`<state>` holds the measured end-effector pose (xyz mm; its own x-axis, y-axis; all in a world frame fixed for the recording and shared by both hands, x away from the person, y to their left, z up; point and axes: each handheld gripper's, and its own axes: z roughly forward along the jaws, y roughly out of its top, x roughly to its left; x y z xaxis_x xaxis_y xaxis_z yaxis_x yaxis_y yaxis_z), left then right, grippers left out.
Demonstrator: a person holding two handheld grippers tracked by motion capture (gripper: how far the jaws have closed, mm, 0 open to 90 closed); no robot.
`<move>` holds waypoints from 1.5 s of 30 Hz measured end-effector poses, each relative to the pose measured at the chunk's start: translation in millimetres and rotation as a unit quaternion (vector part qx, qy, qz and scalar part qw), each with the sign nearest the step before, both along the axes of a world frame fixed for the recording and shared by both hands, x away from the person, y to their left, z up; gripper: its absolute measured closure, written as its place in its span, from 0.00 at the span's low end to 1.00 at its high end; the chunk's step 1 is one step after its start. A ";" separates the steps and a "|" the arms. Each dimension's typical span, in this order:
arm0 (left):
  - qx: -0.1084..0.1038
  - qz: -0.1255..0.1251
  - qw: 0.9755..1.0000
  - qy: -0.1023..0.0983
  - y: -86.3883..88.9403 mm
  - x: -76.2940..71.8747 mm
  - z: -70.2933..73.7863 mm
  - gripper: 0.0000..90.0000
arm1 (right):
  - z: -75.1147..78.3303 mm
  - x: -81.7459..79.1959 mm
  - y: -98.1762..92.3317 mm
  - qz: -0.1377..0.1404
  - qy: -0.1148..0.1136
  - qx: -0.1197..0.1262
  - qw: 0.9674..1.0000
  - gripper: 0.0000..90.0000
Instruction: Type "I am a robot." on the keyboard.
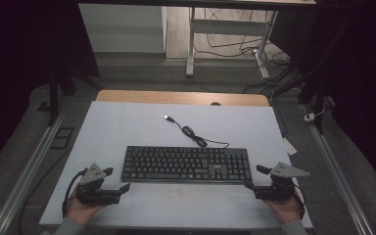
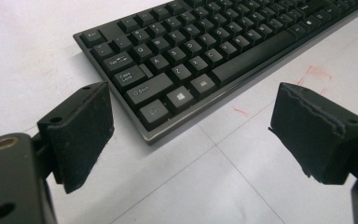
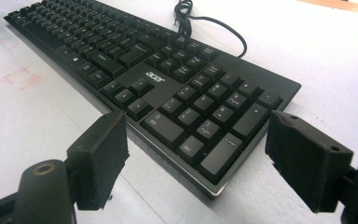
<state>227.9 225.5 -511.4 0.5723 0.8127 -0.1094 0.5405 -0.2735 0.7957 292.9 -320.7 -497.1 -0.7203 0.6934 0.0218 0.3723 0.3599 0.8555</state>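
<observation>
Both tools, left [image 1: 119, 179] and right [image 1: 252, 177], stand spread wide, holding nothing, flanking the keyboard's [image 1: 186, 164] near corners.

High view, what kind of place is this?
Probably a lab or office workspace: a keyboard lies on a white-topped table, a desk frame with loose cables stands behind, and metal rails flank the table.

Black keyboard [image 3: 135, 79] with "acer" printed above its arrow keys, left-end key legends "Caps Lock", "Shift", "Ctrl", "Alt", letters Q, A, Z, "Enter" on its number pad corner
</observation>
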 end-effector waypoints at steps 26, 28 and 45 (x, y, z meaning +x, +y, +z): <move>-0.002 0.004 1.000 -0.003 3.2 0.1 -0.3 0.17 | 0.9 -4.0 1.7 0.000 -0.003 0.000 1.000 0.24; -0.002 0.004 1.000 -0.002 3.3 0.7 -0.4 0.17 | 1.4 -3.9 2.6 0.000 -0.004 0.002 1.000 0.24; 0.000 0.002 1.000 -0.002 0.4 7.0 -0.7 0.28 | 11.9 2.7 34.5 0.030 -0.004 0.027 0.999 0.25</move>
<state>234.9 225.9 -512.0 0.5702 0.8144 -0.1079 0.5387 -0.2715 0.7975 295.5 -286.2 -485.2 -0.7606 0.6471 0.0519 0.3447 0.3349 0.8769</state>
